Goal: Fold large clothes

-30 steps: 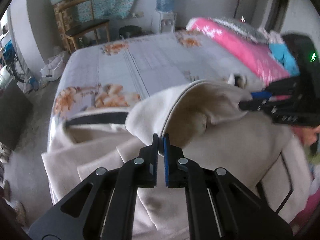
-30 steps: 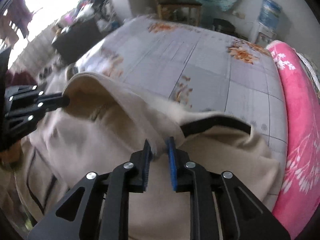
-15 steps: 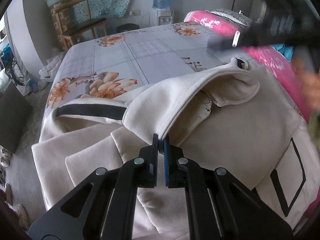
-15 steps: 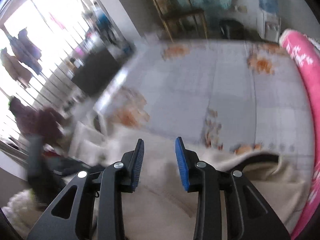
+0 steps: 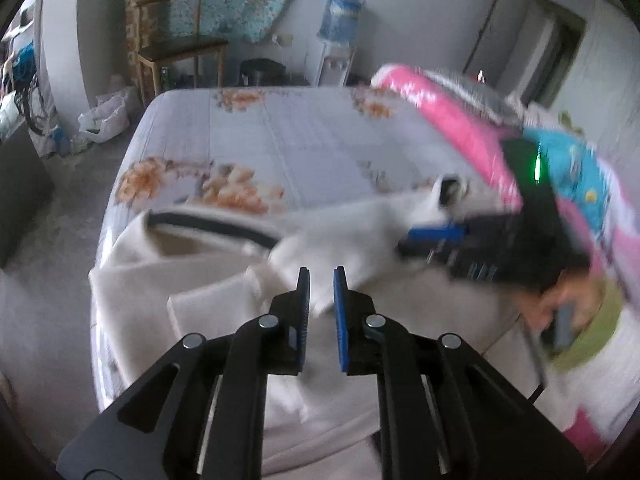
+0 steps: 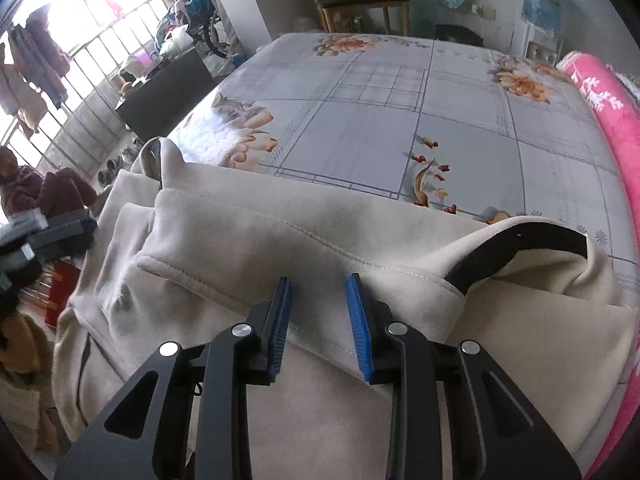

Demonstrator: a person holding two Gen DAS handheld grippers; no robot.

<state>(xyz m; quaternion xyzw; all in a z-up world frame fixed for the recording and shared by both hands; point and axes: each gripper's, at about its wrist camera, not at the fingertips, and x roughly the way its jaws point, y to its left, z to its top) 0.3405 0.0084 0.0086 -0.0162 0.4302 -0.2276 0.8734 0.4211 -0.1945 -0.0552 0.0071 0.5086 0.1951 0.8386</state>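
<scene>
**Cream coat on the bed, both grips released**

Grey floral bed under all. Cream coat spread over its near edge, sleeve folded across. Right hand-held gripper just above the fold, jaws apart, empty. Left hand-held gripper jaws just opened, parted, cloth loose between them.

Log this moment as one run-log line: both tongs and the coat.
left tongs: just opening, fabric between pads | right tongs: open, empty | beige coat: fold laid on bed
</scene>
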